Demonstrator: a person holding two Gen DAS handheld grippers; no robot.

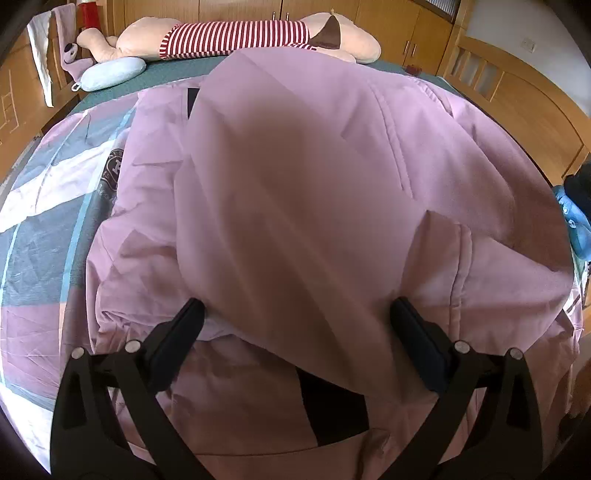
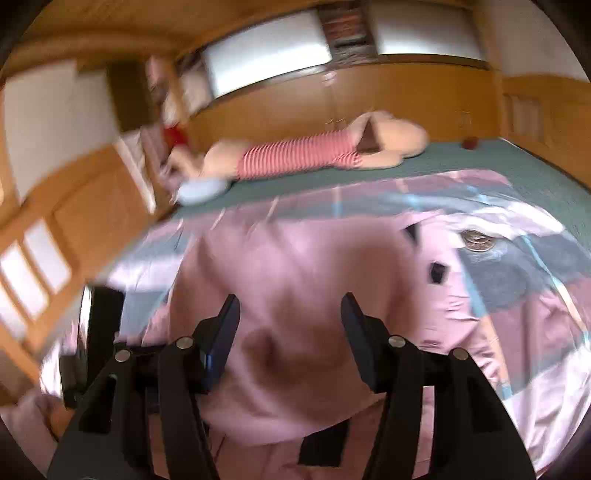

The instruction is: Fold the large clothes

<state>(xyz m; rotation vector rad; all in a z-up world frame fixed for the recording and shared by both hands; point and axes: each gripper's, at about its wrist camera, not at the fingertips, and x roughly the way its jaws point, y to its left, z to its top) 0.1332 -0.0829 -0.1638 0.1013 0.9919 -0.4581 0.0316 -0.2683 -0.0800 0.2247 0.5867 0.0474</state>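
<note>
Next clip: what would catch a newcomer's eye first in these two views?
A big mauve-pink fabric garment spread over the patchwork quilt fills both views, lying between the open left tongs and under the open right tongs. Behind it, at the bed's far edge, lies a large cream plush toy in a red-and-white striped shirt.

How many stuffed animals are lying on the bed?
1. A big plush toy in a red-and-white striped shirt lies along the far edge of the bed, beside a small blue pillow. The pink garment could hide others.
</note>
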